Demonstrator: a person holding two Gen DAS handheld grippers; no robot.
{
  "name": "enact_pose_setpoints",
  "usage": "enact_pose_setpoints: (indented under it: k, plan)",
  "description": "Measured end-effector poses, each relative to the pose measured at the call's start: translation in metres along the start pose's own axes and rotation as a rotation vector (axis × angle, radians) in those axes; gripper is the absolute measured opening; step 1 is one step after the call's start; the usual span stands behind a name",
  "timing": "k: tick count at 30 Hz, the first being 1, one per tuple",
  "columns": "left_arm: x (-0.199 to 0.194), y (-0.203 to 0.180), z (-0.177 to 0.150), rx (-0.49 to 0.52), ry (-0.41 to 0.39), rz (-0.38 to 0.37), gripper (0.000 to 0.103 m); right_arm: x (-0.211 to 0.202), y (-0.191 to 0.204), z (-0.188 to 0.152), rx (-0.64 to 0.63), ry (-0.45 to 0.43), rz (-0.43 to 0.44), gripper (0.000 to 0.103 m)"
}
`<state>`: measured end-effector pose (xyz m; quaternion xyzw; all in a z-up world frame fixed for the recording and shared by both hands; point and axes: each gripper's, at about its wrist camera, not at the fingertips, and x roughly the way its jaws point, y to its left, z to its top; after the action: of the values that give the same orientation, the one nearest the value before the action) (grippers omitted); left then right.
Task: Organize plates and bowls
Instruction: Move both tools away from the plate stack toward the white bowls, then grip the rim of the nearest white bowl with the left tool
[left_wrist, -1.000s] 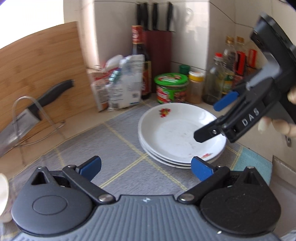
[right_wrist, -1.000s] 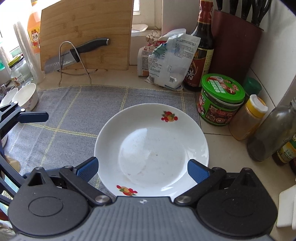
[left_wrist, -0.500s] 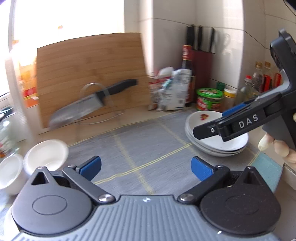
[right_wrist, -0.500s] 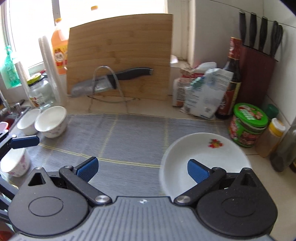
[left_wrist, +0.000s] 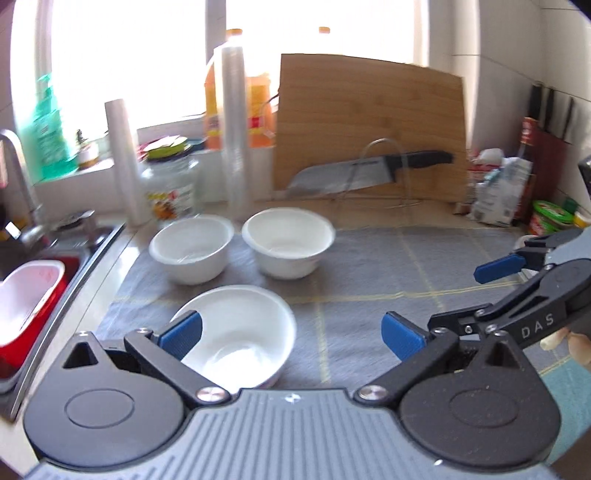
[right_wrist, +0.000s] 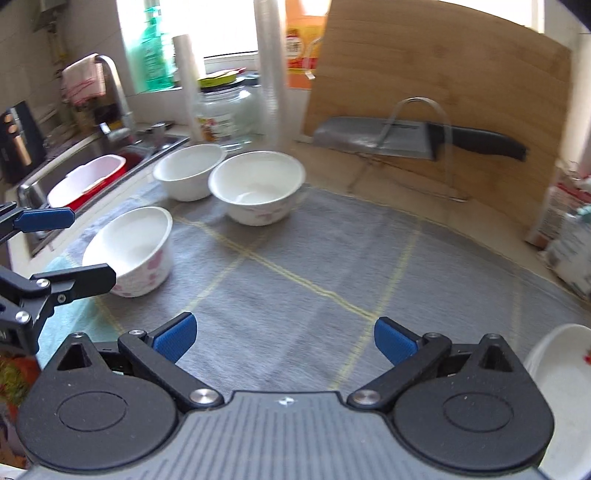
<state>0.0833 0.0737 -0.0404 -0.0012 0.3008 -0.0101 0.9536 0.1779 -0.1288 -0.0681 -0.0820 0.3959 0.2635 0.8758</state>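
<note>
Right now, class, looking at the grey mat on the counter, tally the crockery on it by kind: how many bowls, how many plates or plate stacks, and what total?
Bowls: 3, the near bowl, the back left bowl and the back right bowl.
Plate stacks: 1, the plate stack, only partly in view at the edge, so its number of plates cannot be told.
Total: 4

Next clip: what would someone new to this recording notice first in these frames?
Three white bowls cluster on the grey mat near the sink: two side by side at the back, and a nearer one just ahead of the open left claw. Behind them, a large knife rests on a wire stand against a wooden cutting board.
</note>
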Motion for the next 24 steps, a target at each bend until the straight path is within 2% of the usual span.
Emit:
enact_pose_setpoints:
  k: [3,6,11,19,21,24]
  plan:
    - [-0.005,0.012,-0.007,-0.034,0.038,0.062,0.102,0.009,0.008,0.001,-0.007,0.0,0.069,0.103]
    - [-0.01,0.027,-0.015,-0.059,0.057,0.098,0.102,0.02,0.022,0.006,-0.05,0.013,0.096,0.103]
    - [-0.002,0.055,-0.013,-0.063,0.082,0.106,0.102,0.03,0.048,0.007,-0.106,0.016,0.146,0.103]
    - [0.035,0.092,0.002,0.073,0.103,-0.021,0.102,0.055,0.098,0.005,-0.188,0.021,0.1,0.103]
    - [0.048,0.099,0.007,0.108,0.122,-0.042,0.102,0.062,0.106,0.006,-0.188,0.021,0.093,0.103]
    - [0.066,0.107,0.012,0.134,0.158,-0.114,0.102,0.072,0.118,0.009,-0.187,0.027,0.071,0.103]
